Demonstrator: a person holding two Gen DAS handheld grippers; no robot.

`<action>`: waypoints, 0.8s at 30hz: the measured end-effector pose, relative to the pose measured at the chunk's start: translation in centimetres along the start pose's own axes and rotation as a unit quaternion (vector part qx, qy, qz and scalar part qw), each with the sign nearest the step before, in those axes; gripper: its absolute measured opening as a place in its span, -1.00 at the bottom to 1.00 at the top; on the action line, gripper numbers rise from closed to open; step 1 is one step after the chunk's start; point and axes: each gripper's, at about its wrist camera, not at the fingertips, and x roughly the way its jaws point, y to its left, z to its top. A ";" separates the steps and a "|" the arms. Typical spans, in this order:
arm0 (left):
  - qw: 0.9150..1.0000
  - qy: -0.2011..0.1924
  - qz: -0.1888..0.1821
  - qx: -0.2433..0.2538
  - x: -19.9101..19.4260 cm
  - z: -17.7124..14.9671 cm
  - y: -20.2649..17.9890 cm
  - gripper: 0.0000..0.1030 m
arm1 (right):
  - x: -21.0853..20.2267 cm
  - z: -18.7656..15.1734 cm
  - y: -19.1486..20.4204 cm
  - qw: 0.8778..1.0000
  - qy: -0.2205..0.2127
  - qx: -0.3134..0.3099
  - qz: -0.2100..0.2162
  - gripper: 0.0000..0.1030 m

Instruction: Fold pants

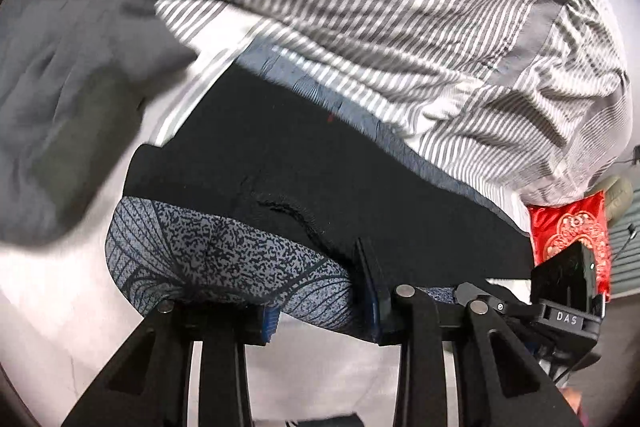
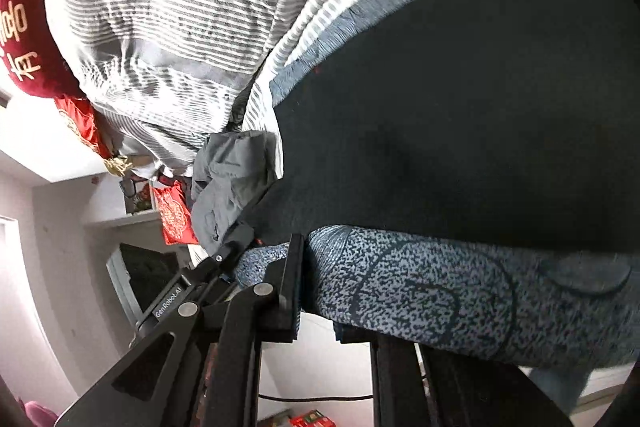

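Against the striped bedding (image 1: pixel 380 7), my left gripper (image 1: pixel 320 311) and my right gripper (image 2: pixel 320 311), marked "GenRobot.AI", each pinch the speckled blue waistband of the black pants (image 1: pixel 320 167), lifted before both cameras.

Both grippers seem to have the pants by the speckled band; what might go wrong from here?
1. The left gripper pinches only a bunched edge of the pants; the knit band could slip out as it is lifted.
2. The right gripper also bites near the band's edge, so uneven pulling may skew the fold.
3. A gray garment and the striped bedding lie right beside the pants; either could get dragged or caught in the fold.
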 end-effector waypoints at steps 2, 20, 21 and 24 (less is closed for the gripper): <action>1.000 -0.002 0.010 0.009 0.6 1.6 -0.6 -0.32 | 0.6 2.3 0.2 1.000 0.015 -0.002 -0.004 -0.75; 0.991 -0.004 0.127 0.040 12.9 12.0 -3.9 -0.03 | 9.2 20.0 -5.3 0.991 0.127 0.045 -0.019 -0.68; 0.991 -0.004 0.128 0.041 13.0 12.1 -3.9 0.05 | 9.4 20.1 -5.5 0.990 0.129 0.044 -0.017 -0.68; 0.989 -0.013 0.139 0.046 12.6 12.5 -4.3 0.25 | 9.8 20.5 -5.4 0.989 0.143 0.034 -0.018 -0.59</action>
